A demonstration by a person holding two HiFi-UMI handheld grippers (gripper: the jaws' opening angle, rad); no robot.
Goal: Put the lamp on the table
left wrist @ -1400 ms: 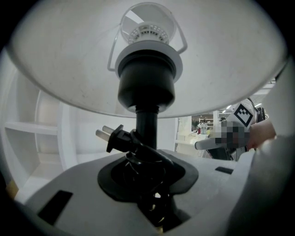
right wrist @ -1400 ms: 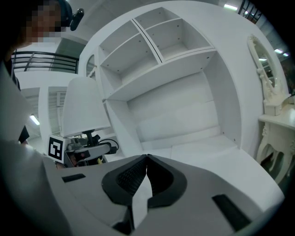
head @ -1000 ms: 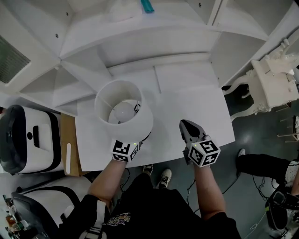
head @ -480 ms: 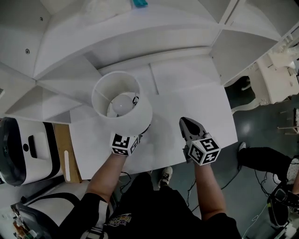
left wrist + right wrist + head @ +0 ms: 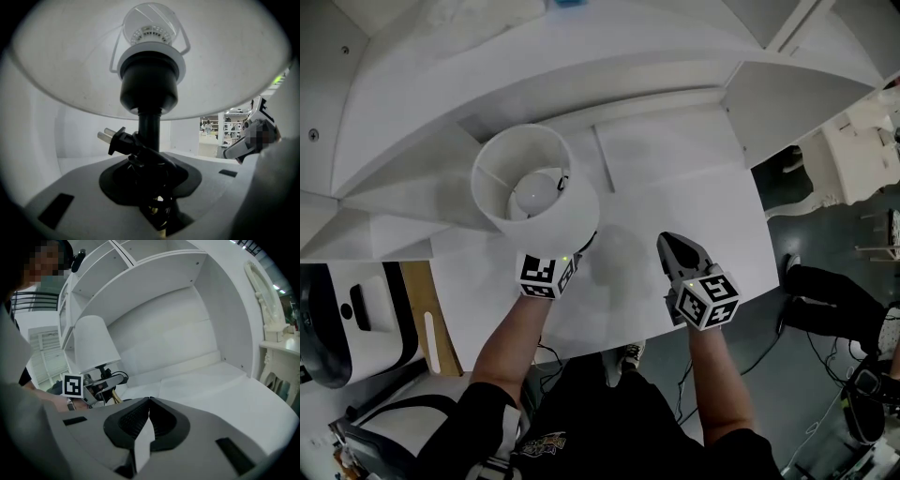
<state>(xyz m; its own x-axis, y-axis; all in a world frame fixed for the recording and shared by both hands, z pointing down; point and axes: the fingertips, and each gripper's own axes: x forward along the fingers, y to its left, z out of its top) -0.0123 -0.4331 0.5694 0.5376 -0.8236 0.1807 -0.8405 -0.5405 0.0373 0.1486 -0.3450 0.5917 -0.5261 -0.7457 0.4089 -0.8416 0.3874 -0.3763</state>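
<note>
The lamp (image 5: 534,187) has a white drum shade, a clear bulb (image 5: 150,23) and a black stem (image 5: 150,126). It stands upright over the left part of the white table (image 5: 675,178). My left gripper (image 5: 570,248) is shut on the stem low down, together with the bundled black cord and its plug (image 5: 112,139). The shade hides the lamp's base in the head view. The right gripper view shows the shade (image 5: 96,343) above my left gripper (image 5: 101,386). My right gripper (image 5: 673,247) hovers over the table's right half, shut and empty.
White shelving (image 5: 581,75) curves round the back of the table. An ornate white dresser (image 5: 853,155) stands to the right. A white and black machine (image 5: 319,328) sits at the lower left, and a seated person's leg (image 5: 825,295) shows on the floor at right.
My left gripper has carried the lamp a little farther back and left over the table. The right gripper has stayed where it was.
</note>
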